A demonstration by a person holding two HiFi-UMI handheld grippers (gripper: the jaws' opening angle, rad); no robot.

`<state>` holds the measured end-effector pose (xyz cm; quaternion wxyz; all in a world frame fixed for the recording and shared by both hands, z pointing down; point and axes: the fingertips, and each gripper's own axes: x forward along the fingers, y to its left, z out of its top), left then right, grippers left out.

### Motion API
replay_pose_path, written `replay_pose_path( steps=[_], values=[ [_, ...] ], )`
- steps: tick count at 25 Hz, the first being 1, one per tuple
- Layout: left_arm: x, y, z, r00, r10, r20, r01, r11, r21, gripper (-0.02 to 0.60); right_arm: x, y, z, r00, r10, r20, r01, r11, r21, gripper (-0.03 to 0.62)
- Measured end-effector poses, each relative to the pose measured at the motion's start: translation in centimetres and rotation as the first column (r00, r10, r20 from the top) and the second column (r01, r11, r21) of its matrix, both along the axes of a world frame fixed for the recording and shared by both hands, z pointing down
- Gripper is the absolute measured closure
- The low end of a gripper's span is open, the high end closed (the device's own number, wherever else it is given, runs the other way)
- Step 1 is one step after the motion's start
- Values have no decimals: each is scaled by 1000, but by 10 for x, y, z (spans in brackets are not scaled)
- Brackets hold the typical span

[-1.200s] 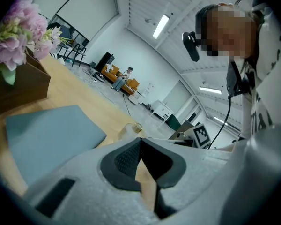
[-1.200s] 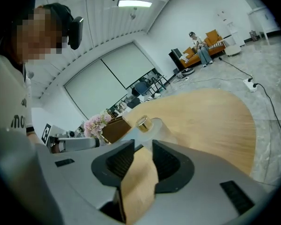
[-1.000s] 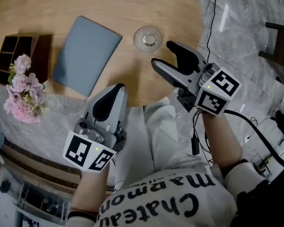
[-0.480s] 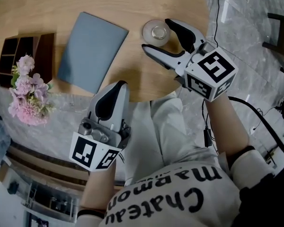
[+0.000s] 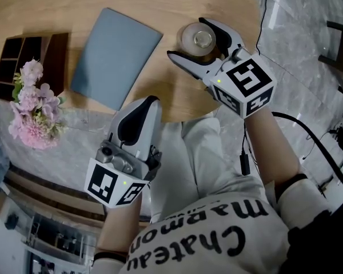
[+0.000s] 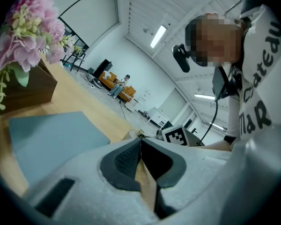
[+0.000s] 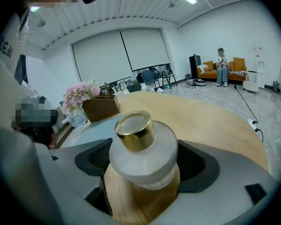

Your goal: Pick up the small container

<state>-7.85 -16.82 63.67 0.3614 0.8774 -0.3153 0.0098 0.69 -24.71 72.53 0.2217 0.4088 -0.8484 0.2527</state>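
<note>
Right gripper (image 5: 187, 38), jaws just opened wide, straddles the small container (image 5: 197, 37) right of the grey mat (image 5: 115, 56) — not yet pinched; closing off-centre could skid or topple it, smooth and round as it is.

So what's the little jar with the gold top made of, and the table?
The small container looks like frosted glass, though it could be plastic: cloudy white and matte. Its cap looks like shiny gold metal or plated plastic. The table looks like pale wood with visible grain.
</note>
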Motion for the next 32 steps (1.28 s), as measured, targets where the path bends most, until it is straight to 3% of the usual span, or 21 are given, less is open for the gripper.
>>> replay_pose_path(
  steps=[10,16,24,32],
  values=[
    [16,15,-2,998,47,-32,-47,999,-12,566,-2,-8,11,1000,23,-13,-23,1000,-21,227],
    [11,6,2,1000,17,-11,-17,999,-35,566,-3,-8,13,999,22,-31,-23,999,-22,227],
    [6,0,-29,997,27,-66,-31,998,-56,566,1,-10,7,990,11,-144,-15,1000,-27,230],
    [-2,-18,-66,997,48,-54,-51,998,-49,566,2,-13,6,982,31,-185,-41,998,-55,247]
  ],
)
